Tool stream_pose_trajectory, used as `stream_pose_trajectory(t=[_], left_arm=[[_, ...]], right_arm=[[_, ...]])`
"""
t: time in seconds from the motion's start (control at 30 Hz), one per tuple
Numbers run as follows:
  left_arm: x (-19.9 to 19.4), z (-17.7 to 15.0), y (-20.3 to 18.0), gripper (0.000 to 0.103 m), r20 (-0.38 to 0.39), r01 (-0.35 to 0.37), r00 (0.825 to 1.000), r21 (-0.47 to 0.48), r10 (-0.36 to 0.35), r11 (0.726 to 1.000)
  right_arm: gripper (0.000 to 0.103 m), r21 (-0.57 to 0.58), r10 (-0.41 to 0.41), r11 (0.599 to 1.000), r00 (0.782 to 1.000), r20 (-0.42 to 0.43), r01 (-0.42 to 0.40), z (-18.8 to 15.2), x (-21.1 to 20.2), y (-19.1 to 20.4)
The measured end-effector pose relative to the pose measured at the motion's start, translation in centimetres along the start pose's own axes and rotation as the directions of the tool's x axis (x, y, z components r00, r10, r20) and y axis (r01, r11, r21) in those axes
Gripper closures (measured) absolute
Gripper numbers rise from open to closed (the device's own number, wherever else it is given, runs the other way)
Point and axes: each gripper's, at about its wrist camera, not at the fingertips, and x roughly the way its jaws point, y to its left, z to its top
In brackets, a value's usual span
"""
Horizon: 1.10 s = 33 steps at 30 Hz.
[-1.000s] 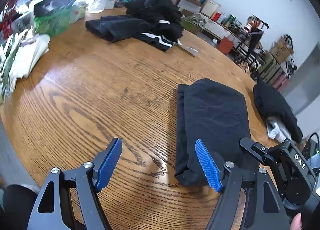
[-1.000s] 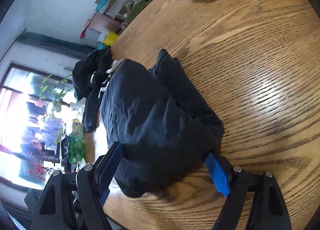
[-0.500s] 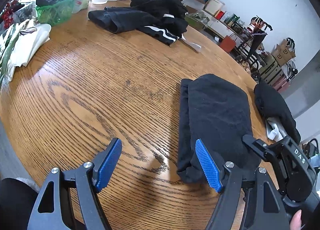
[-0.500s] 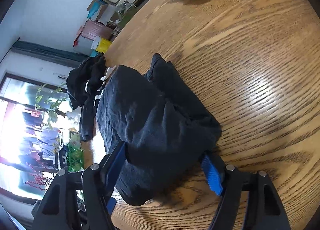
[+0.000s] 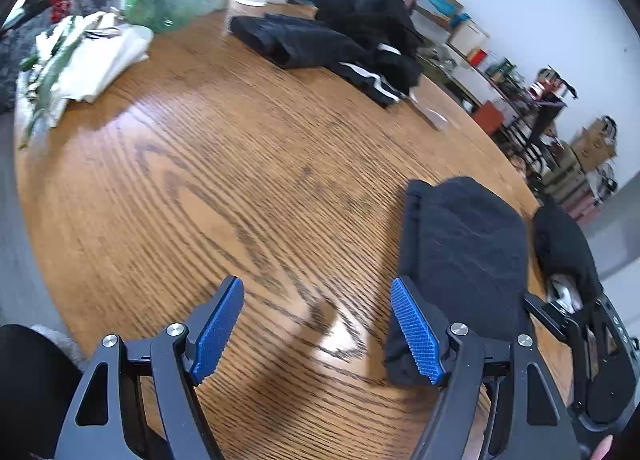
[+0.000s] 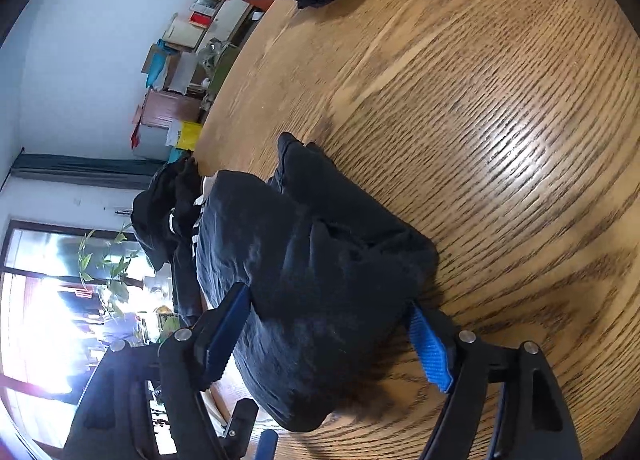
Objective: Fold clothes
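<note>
your right gripper (image 6: 326, 334) has the folded black cloth (image 6: 316, 272) between its jaws, which have just been opening a little; the pads sit at its sides and i can't tell if they press; your left gripper (image 5: 316, 330) is released, with only bare table (image 5: 240, 188) between its jaws; the cloth lies near the table's right edge; lift slowly and keep the bundle flat so the fold stays; the left view shows the cloth's neat top and the unfolded black pile (image 5: 344, 40) at the far edge; the right view shows loose layers at its side.
</note>
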Motion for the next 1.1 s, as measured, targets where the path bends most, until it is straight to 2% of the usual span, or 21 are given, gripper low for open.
stream_pose_trajectory(t=[0.2, 0.4, 0.57, 0.67, 0.73, 0.83, 0.97, 1.1], left_arm=[[0.0, -0.3, 0.2, 0.026, 0.006, -0.018, 1.0, -0.022, 0.018, 1.0], [0.1, -0.8, 0.0, 0.026, 0.008, -0.002, 1.0, -0.052, 0.003, 0.999], [-0.1, -1.3, 0.1, 0.026, 0.033, -0.024, 0.999, -0.102, 0.027, 0.995], [-0.1, -1.5, -0.1, 0.026, 0.042, -0.038, 0.998, -0.104, 0.043, 0.994], [0.0, -1.6, -0.1, 0.026, 0.042, -0.032, 0.998, -0.099, 0.037, 0.995], [0.0, -1.6, -0.4, 0.026, 0.044, -0.006, 0.999, -0.066, 0.009, 0.998], [-0.3, -1.7, -0.9, 0.026, 0.061, 0.028, 0.998, 0.004, -0.028, 1.0], [-0.6, -1.7, -1.0, 0.026, 0.069, 0.038, 0.997, 0.017, -0.039, 0.999]], right_arm=[[0.021, 0.054, 0.006, 0.999, 1.0, 0.028, -0.007, -0.1, -0.2, -0.4], [0.019, 0.048, 0.0, 0.999, 0.999, 0.034, -0.001, 0.0, -0.2, -0.1], [0.018, 0.042, 0.009, 0.999, 0.999, 0.031, -0.011, 0.1, -0.1, 0.0], [0.026, 0.021, -0.001, 1.0, 1.0, 0.025, 0.001, 0.1, 0.0, 0.1], [0.038, 0.013, 0.006, 1.0, 1.0, 0.011, -0.006, 0.2, 0.1, -0.1], [0.046, 0.022, 0.036, 0.999, 0.999, -0.02, -0.035, 0.7, 0.2, -0.6], [0.048, 0.061, 0.065, 0.996, 0.996, -0.055, -0.061, 1.2, 0.1, -1.0], [0.049, 0.064, 0.075, 0.995, 0.995, -0.066, -0.07, 1.2, 0.0, -0.9]])
